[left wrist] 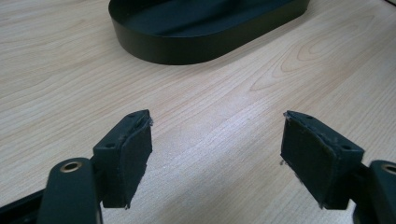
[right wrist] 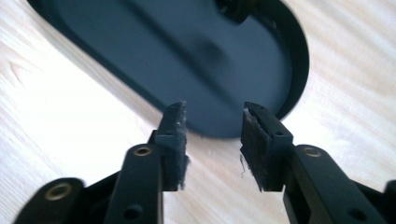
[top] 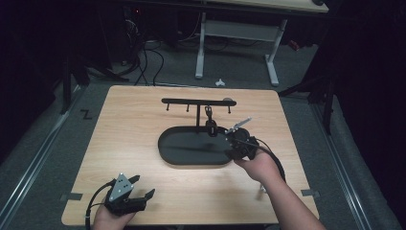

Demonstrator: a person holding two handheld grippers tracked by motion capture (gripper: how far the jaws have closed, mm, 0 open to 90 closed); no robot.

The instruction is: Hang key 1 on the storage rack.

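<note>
Black oval tray [right wrist: 140, 56] lies just beyond the right gripper [right wrist: 212, 140], its fingers parted and empty

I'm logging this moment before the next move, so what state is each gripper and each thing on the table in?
left gripper: jaws open wide, nothing between them, low over the table's near edge.
right gripper: jaws partly open, empty, at the tray's right end.
black oval tray: flat on the table, its floor bare.
hook stand: upright in the tray, one small dark item hanging from its bar.
table: light wood.
</note>
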